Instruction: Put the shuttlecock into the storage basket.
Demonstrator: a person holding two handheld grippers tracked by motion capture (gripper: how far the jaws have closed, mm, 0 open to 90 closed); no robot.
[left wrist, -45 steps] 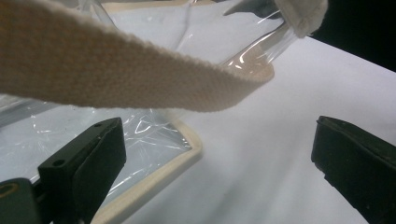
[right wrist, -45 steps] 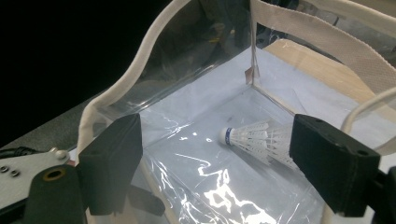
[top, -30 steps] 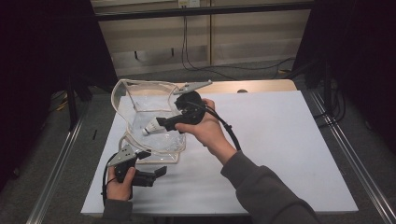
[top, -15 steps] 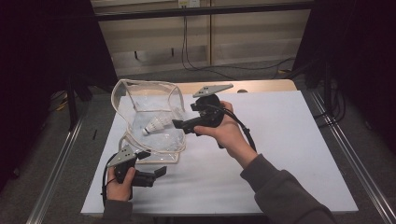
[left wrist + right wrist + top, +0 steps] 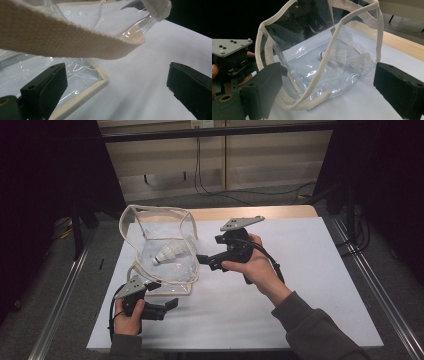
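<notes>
A white surface [image 5: 310, 270] is sitting in a dark room, cables trailing along the pale back wall [image 5: 210, 155]. A clear plastic bag [image 5: 160, 250] with cream woven trim is standing open at the surface's left, a white feathered shuttlecock [image 5: 165, 254] lying inside. The right gripper [image 5: 202, 260] is hovering just beside the bag, fingers spread, empty. The left gripper [image 5: 172, 303] is resting near the bag's front corner, fingers also apart.

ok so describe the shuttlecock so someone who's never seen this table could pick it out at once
On the white table, look at its left half, where a clear plastic bag with cream fabric trim stands open. The shuttlecock lies inside it on its side: small, white and feathered, the one solid thing within the see-through walls.
</notes>
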